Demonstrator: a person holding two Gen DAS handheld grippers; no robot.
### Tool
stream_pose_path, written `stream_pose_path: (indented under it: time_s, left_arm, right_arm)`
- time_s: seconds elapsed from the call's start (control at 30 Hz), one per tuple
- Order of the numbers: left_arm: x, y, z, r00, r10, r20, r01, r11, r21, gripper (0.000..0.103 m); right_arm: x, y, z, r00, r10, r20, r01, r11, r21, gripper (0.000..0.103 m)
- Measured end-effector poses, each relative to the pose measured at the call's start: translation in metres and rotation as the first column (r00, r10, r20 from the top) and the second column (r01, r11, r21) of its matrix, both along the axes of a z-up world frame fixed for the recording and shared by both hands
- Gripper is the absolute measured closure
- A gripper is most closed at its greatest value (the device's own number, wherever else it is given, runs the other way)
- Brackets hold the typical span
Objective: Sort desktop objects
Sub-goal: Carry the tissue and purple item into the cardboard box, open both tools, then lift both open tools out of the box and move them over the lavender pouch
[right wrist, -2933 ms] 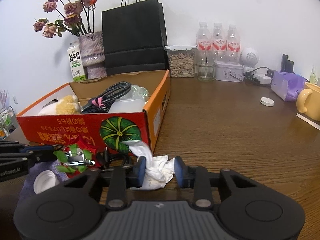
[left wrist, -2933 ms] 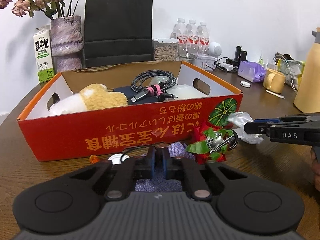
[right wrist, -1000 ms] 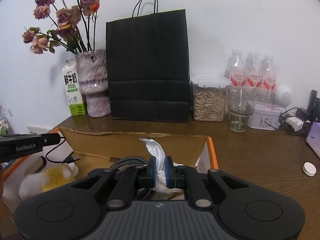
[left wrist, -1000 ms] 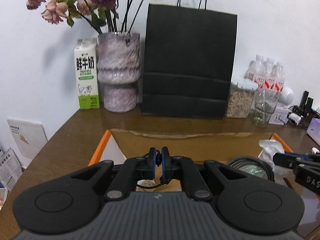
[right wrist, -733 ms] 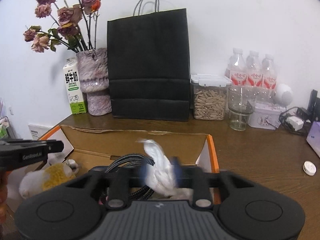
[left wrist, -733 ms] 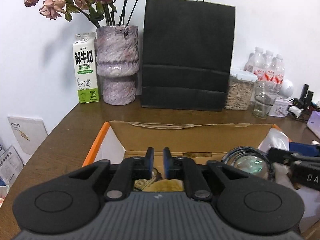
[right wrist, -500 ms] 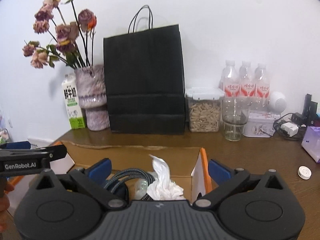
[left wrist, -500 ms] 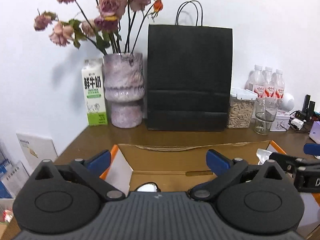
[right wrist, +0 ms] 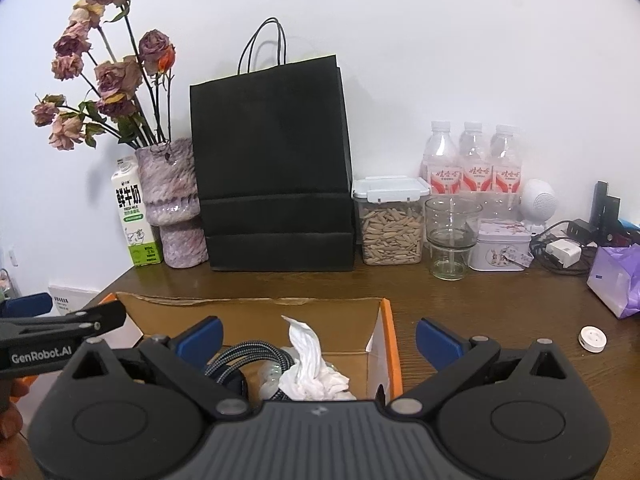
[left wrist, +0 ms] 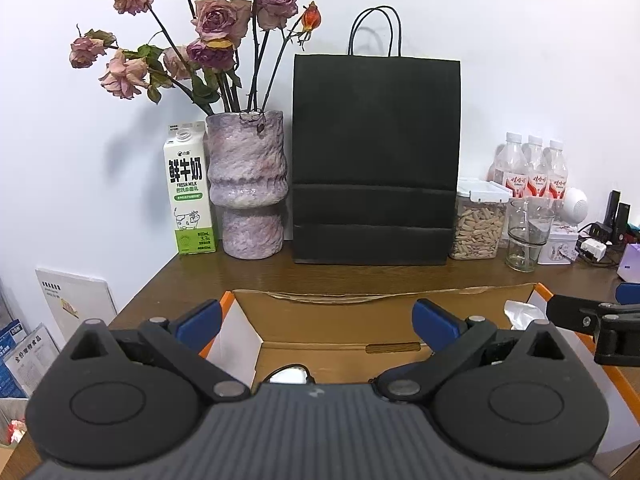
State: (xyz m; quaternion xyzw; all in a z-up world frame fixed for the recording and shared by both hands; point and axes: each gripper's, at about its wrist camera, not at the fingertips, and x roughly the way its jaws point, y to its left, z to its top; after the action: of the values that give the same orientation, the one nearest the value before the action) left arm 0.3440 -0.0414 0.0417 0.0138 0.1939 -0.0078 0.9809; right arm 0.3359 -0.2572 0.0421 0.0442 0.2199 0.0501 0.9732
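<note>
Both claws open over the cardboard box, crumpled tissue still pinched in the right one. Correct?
Not quite. The right claw is open with nothing in it; the right wrist view shows the crumpled tissue lying loose inside the cardboard box. The left claw is open too.

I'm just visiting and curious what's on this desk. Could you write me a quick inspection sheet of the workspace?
Surface: brown wooden table.
Job's things: orange cardboard box holding crumpled white tissue.
Clutter: black paper bag, vase of dried roses, milk carton, seed jar, three water bottles, glass.
Grippers: left claw and right claw open, empty.
Cables: braided cable in box; charger leads far right.
Surroundings: white wall.
</note>
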Motion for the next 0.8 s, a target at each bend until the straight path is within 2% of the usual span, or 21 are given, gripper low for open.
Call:
stream_pose_path:
  time_s: [0.37, 0.8]
  left_arm:
    - [-0.019, 0.002, 0.012, 1.0, 0.001, 0.02, 0.0, 1.0, -0.016, 0.0]
    - [-0.087, 0.008, 0.034, 0.996, -0.04, 0.083, 0.043, 0.998, -0.035, 0.0]
  right_arm:
    - [-0.013, 0.0, 0.013, 1.0, 0.007, 0.015, -0.007, 1.0, -0.013, 0.0]
    - [-0.081, -0.001, 0.041, 0.993, 0.072, 0.098, -0.068, 0.997, -0.039, 0.0]
